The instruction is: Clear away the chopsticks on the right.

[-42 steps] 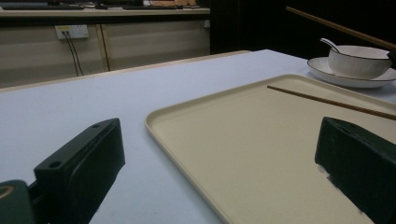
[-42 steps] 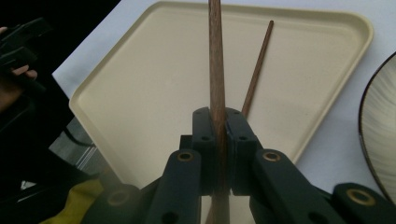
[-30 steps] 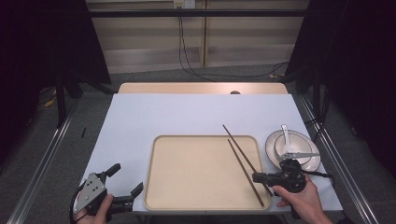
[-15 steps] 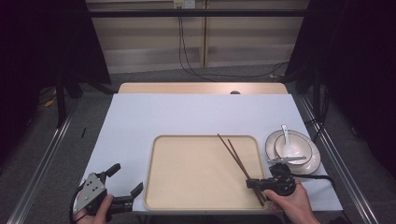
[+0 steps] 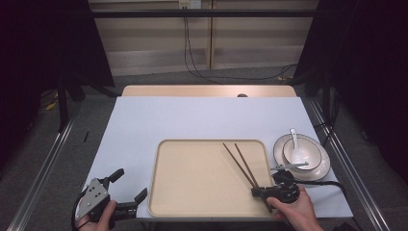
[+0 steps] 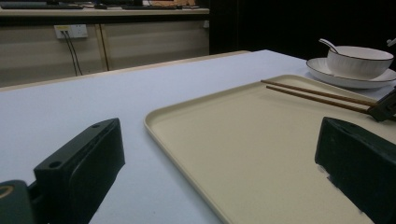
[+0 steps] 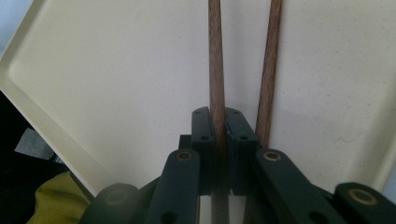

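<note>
High view: the left gripper (image 5: 126, 191) rests off the tray's (image 5: 192, 192) left edge, jaws spread and empty. Over the tray's right side, the right gripper (image 5: 256, 191) pinches one of the chopsticks (image 5: 239, 163), which angle away beyond its jaws.

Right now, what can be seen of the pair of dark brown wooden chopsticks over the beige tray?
The pair of dark brown wooden chopsticks are two slim, straight sticks, lying close together and nearly parallel, running diagonally over the right part of the beige rectangular tray. In the right gripper view, the right gripper has its black jaws shut on one stick; the other stick lies just beside the jaws, and whether it is clamped cannot be told. Their far ends point toward the tray's back edge. Whether they rest on the tray is unclear.
</note>
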A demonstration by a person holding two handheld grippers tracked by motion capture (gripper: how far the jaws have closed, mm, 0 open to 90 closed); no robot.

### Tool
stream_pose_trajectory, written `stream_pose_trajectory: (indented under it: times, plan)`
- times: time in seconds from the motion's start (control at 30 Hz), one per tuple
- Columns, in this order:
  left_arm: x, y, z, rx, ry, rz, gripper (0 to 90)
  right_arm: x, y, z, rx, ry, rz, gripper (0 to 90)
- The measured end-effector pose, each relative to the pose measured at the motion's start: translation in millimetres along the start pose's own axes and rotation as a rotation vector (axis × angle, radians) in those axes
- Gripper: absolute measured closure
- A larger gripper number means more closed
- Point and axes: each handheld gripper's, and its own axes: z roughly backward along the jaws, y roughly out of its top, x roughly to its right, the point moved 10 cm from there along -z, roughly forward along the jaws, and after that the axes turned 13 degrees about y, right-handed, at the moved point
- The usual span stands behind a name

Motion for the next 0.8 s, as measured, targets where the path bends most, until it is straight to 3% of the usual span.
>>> stream_pose_trajectory:
  times: [0.47,0.8]
  plan:
    - [-0.8,0.0,0.2,0.001,0.006,0.003,1.3,-1.6,-0.6,-0.8,-0.001,0.01,0.002,82.9]
    - [-1.0,0.0,0.3,0.0,0.006,0.007,1.3,-2.0,-1.2,-0.4,-0.007,0.019,0.032,81.4]
